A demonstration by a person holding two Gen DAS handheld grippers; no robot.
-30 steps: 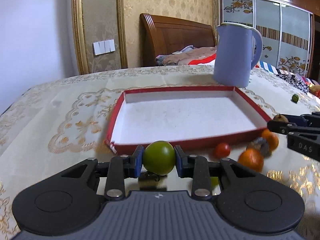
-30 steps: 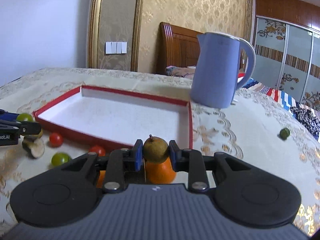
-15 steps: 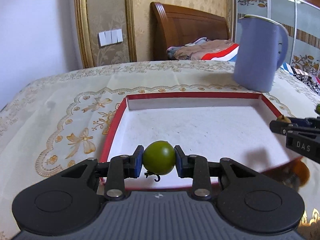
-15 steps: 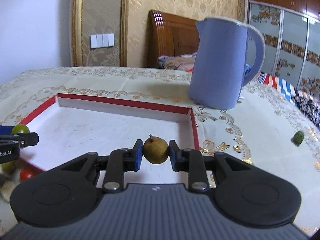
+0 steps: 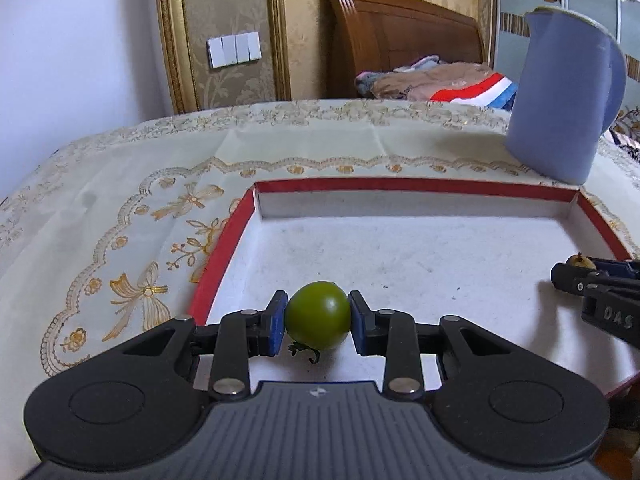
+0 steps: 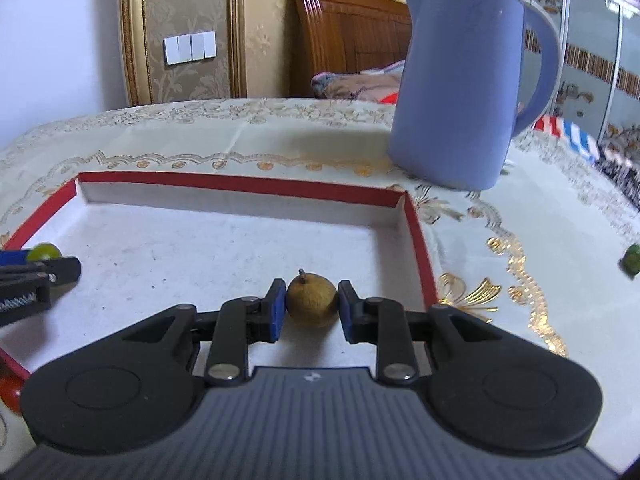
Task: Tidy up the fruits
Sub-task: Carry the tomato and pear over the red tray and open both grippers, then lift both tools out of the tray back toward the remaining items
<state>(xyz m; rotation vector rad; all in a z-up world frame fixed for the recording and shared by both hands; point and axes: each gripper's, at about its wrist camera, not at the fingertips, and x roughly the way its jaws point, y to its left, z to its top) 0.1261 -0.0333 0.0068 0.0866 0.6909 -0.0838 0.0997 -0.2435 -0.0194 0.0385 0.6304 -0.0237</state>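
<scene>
Left wrist view: left gripper (image 5: 318,322) clamps green tomato (image 5: 318,316), now over tray (image 5: 400,186) floor, frame centre, previously before its rim; right gripper (image 6: 311,306) likewise carried brown fruit (image 6: 312,300) in; both look ready to release.

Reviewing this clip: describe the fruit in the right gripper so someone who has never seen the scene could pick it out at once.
Find the shallow red-rimmed tray with a white floor, on the tablecloth in front of the blue jug. Over the tray's right part, the right gripper is shut on a small brownish-yellow fruit. Its dull, rough skin and short dark stem set it apart from the smooth green tomato in the left gripper.
</scene>
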